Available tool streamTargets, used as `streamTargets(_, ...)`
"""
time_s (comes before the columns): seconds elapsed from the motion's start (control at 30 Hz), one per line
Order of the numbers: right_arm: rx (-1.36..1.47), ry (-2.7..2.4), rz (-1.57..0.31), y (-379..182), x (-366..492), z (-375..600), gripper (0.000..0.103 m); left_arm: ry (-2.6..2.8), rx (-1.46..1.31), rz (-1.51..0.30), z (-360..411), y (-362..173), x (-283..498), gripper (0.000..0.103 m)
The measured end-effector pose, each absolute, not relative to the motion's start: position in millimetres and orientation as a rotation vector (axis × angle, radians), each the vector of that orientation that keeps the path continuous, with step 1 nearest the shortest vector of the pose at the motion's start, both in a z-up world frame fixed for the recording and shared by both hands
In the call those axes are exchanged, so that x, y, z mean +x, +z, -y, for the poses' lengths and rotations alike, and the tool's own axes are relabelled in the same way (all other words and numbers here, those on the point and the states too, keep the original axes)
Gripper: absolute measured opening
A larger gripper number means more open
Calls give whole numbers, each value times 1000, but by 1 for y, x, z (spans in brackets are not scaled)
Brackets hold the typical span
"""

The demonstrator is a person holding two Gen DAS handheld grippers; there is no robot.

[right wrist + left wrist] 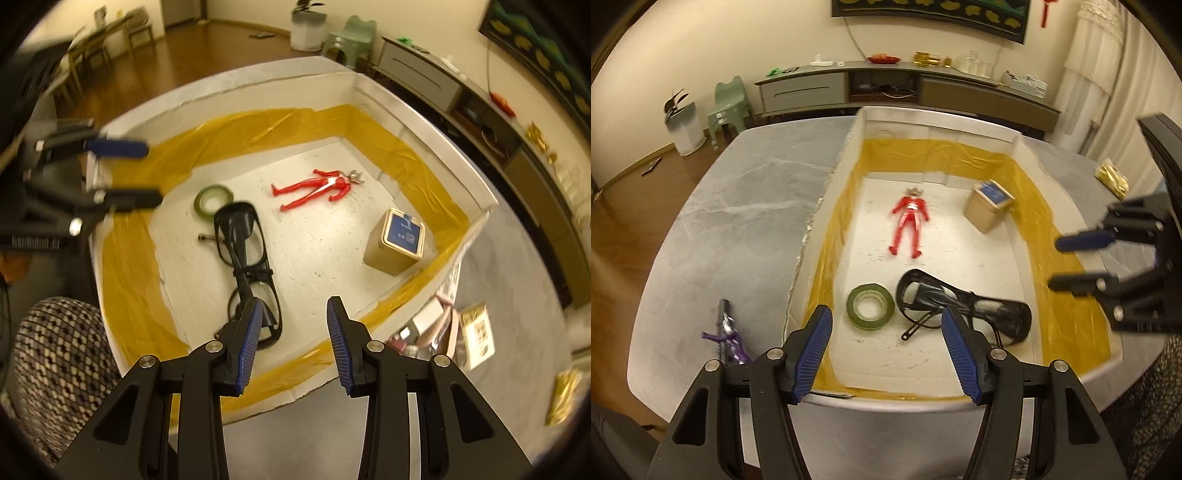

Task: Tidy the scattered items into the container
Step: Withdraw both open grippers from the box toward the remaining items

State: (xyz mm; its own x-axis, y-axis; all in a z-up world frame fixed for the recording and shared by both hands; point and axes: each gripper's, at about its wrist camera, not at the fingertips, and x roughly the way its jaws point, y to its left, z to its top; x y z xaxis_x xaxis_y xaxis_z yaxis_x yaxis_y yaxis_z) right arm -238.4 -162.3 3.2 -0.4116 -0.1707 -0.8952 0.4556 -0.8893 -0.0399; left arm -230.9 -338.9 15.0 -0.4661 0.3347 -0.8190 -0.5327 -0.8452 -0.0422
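Note:
A shallow white box [827,192] [476,184] with yellow tape along its walls lies on the grey table. Inside it lie a red toy figure [909,219] [317,188], a tan tin with a blue lid [988,205] [397,245], a green tape roll [870,304] [213,199] and black safety glasses [960,299] [245,266]. A purple toy [729,334] rests on the table left of the box. My left gripper [886,350] [147,173] hovers open over the box's near edge, holding nothing. My right gripper [295,343] [1052,264] is open and empty above the box's right side.
To the right of the box sit a pink case [448,325], a gold-and-white packet [476,332] and a gold foil bag [565,395] [1112,177]. A patterned sleeve [55,365] shows at lower left. A sideboard [905,86], a green stool [729,103] and a bin [683,125] stand behind.

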Motion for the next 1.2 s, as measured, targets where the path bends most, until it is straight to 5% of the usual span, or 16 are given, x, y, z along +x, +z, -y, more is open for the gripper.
streamTargets(0.7,1068,-2433,-31,70,-157,103,40,2429,-923,-384,268,96,-138,63)
streamTargets(1.2,1031,-2506,209,54,-110,14,40,2345,-877,-319,209,98,-81,63)
